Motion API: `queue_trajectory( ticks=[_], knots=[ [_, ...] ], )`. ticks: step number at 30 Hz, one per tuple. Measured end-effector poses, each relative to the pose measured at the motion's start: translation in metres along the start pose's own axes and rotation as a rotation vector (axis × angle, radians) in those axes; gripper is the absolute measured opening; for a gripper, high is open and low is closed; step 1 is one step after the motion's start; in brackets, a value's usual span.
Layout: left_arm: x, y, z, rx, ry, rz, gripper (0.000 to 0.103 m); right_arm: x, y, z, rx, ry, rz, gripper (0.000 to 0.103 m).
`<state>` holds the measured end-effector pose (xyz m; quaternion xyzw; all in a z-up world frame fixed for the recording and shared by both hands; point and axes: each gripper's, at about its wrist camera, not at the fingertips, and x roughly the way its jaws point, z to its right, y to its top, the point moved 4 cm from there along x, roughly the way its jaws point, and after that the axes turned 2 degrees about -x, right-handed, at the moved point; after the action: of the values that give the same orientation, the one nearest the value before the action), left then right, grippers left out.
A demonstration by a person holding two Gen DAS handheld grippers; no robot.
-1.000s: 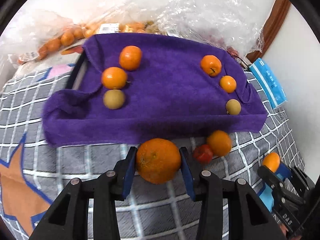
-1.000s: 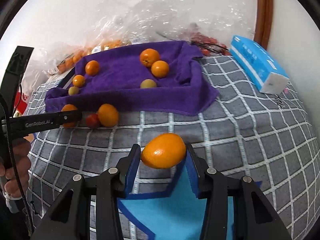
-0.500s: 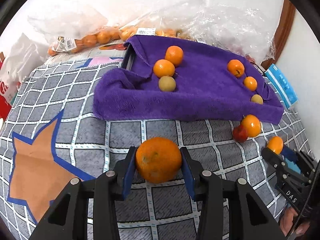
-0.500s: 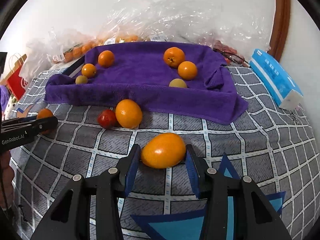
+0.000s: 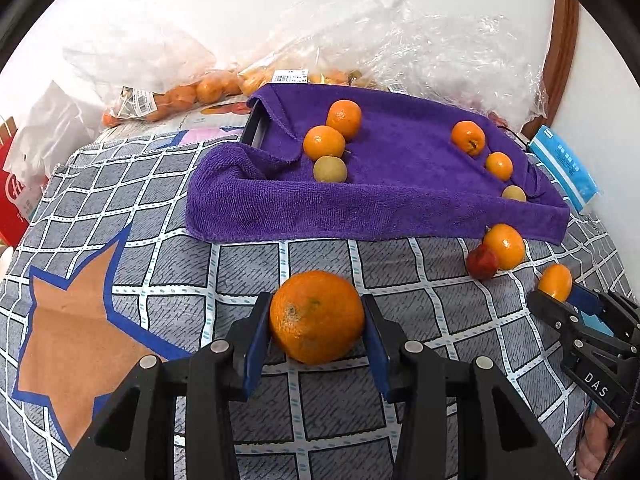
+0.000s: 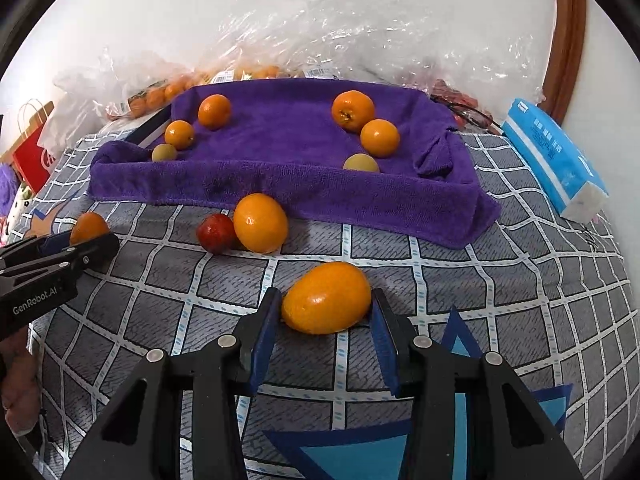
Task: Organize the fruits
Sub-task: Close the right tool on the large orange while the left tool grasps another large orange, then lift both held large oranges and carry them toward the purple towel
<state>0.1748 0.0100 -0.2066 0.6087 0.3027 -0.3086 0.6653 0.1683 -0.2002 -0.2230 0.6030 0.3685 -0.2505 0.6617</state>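
Note:
My left gripper (image 5: pixel 316 308) is shut on a large round orange (image 5: pixel 316 320), low over the checked cloth in front of the purple towel-lined tray (image 5: pixel 360 208). My right gripper (image 6: pixel 326 300) is shut on an oval orange fruit (image 6: pixel 326 298), also close to the cloth. Each gripper shows at the edge of the other's view, the right gripper (image 5: pixel 560 300) and the left gripper (image 6: pixel 86 240). In the tray (image 6: pixel 280 184), two oranges and a yellow-green fruit sit at each end. A loose orange (image 6: pixel 260 222) and a red fruit (image 6: pixel 216 233) lie touching before its front edge.
Clear plastic bags with several oranges (image 5: pixel 180 96) pile up behind the tray against the white wall. A blue tissue pack (image 6: pixel 552 156) lies right of the tray. A red paper bag (image 6: pixel 32 156) stands at the far left. A hand (image 6: pixel 16 384) holds the left gripper.
The left gripper has drawn back and left from the tray with its orange. The right gripper has swung to face the tray and sunk toward the cloth, fruit still held.

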Motion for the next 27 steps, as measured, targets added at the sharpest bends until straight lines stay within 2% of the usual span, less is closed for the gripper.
queue_trajectory(
  ticks=[6,11,17,27],
  knots=[
    [-0.005,-0.001,-0.004,-0.018,-0.043,-0.033,0.04,-0.012,0.0,0.008,0.032,-0.018,0.044,0.044],
    [-0.018,0.001,-0.008,-0.031,-0.051,-0.037,0.04,-0.028,0.003,0.01,0.103,0.026,0.036,0.044],
    [-0.047,0.008,-0.008,-0.031,-0.066,-0.018,0.04,-0.066,0.022,0.002,0.066,-0.021,0.122,0.044],
    [-0.104,0.031,-0.003,-0.037,-0.118,0.055,0.04,-0.122,0.051,0.001,0.067,-0.042,0.227,0.044]
  ],
)
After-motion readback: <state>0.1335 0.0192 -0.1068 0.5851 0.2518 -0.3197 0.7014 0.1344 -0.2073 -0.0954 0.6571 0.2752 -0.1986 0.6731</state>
